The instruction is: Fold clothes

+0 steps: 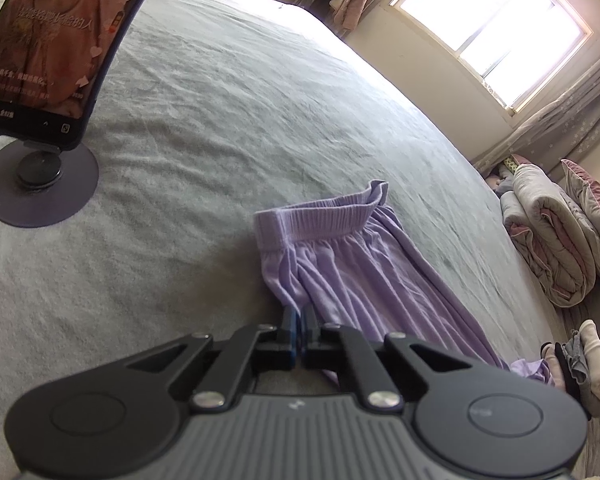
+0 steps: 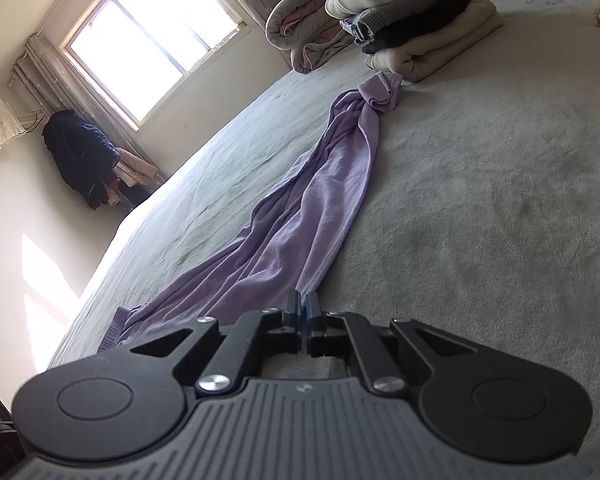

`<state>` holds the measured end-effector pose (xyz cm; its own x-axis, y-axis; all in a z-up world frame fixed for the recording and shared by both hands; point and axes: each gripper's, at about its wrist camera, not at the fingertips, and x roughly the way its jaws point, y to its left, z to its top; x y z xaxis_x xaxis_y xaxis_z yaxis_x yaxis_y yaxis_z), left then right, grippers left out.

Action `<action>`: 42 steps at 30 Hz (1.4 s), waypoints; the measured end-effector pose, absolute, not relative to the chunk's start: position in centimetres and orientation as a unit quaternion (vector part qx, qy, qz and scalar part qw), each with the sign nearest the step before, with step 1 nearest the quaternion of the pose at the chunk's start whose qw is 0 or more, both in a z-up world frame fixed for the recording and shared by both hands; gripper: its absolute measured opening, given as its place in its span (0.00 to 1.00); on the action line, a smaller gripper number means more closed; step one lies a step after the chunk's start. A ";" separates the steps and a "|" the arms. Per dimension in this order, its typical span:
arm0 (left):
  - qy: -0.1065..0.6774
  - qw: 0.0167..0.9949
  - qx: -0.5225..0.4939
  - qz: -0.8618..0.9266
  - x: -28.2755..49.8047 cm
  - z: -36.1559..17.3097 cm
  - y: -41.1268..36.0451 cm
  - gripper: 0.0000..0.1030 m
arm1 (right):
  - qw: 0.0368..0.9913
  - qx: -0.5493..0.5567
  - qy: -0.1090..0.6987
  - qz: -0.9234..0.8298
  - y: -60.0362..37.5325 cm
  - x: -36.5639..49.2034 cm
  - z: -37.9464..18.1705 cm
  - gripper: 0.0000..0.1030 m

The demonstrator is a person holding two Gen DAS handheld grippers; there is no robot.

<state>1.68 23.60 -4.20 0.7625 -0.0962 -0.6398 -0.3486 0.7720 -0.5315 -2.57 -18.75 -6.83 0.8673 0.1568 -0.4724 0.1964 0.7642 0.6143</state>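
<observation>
A pair of lilac trousers (image 1: 352, 264) lies stretched out on the grey bed sheet (image 1: 220, 100), its ribbed waistband (image 1: 320, 216) toward the middle of the bed. My left gripper (image 1: 299, 312) is shut on the trousers' edge just below the waistband. In the right wrist view the trousers (image 2: 300, 224) run away from me, bunched and twisted at the far end (image 2: 380, 88). My right gripper (image 2: 303, 300) is shut on the near edge of the cloth.
A phone on a round stand (image 1: 40, 184) sits on the bed at the left. A stack of folded clothes (image 2: 416, 20) and rolled quilts (image 2: 300, 24) lie at the bed's far end. A window (image 2: 148, 36) and hanging coats (image 2: 84, 160) line the wall.
</observation>
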 end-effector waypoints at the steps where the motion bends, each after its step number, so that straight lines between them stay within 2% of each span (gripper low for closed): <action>1: 0.337 0.878 -0.331 0.071 1.7 -4.2 23.6 0.02 | 0.903 0.342 0.258 -0.011 -18.7 -2.6 -6.9 0.04; 6: 0.339 0.875 -0.342 0.055 1.7 -4.2 23.8 0.03 | 0.904 0.340 0.260 -0.006 -18.5 -2.5 -6.7 0.04; 8: 0.339 0.875 -0.341 0.052 1.6 -4.2 23.6 0.04 | 0.904 0.341 0.259 -0.006 -18.4 -2.5 -6.6 0.11; 12: 0.339 0.874 -0.344 0.043 1.8 -4.1 23.5 0.22 | 0.900 0.351 0.259 0.003 -18.4 -2.2 -6.5 0.17; 13: 0.338 0.875 -0.344 0.043 1.8 -4.1 23.4 0.25 | 0.898 0.355 0.260 0.005 -18.4 -2.0 -6.5 0.22; 14: 0.337 0.876 -0.344 0.041 1.8 -4.1 23.4 0.26 | 0.897 0.358 0.258 0.006 -18.3 -2.0 -6.5 0.43; 15: 0.336 0.876 -0.343 0.039 1.9 -4.0 23.3 0.28 | 0.899 0.359 0.252 0.007 -18.2 -2.0 -6.3 0.53; 22: 0.339 0.877 -0.338 0.039 2.2 -4.1 23.3 0.31 | 0.910 0.330 0.251 0.025 -16.4 -0.7 -5.7 0.52; 23: 0.340 0.877 -0.337 0.038 2.2 -4.1 23.3 0.30 | 0.910 0.328 0.252 0.026 -16.2 -0.5 -5.7 0.46; 24: 0.341 0.878 -0.335 0.038 2.2 -4.2 23.3 0.28 | 0.910 0.325 0.256 0.028 -16.0 -0.2 -5.8 0.33; 25: 0.341 0.878 -0.333 0.039 2.3 -4.2 23.4 0.26 | 0.910 0.322 0.261 0.028 -15.9 -0.1 -5.9 0.25; 26: 0.342 0.879 -0.331 0.039 2.3 -4.1 23.4 0.22 | 0.910 0.319 0.265 0.028 -15.7 0.0 -5.9 0.11; 27: 0.343 0.879 -0.330 0.039 2.3 -4.1 23.4 0.13 | 0.911 0.314 0.264 0.027 -15.7 -0.2 -5.9 0.06; 28: 0.344 0.879 -0.328 0.039 2.3 -4.2 23.4 0.06 | 0.913 0.310 0.263 0.026 -15.7 -0.3 -5.8 0.05; 30: 0.344 0.880 -0.326 0.041 2.2 -4.2 23.5 0.00 | 0.917 0.302 0.261 0.023 -15.6 -0.7 -5.8 0.02; 41: 0.338 0.884 -0.321 0.040 1.4 -3.8 24.1 0.00 | 0.928 0.279 0.249 0.006 -18.3 -3.0 -4.7 0.01; 42: 0.340 0.882 -0.325 0.035 1.4 -3.9 24.1 0.02 | 0.926 0.280 0.251 0.007 -18.4 -3.0 -4.7 0.05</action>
<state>1.43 24.14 -3.86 0.7665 -0.1586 -0.6224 -0.2834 0.7861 -0.5493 -2.99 -18.41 -4.72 0.8735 0.1539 -0.4619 0.1277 0.8431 0.5224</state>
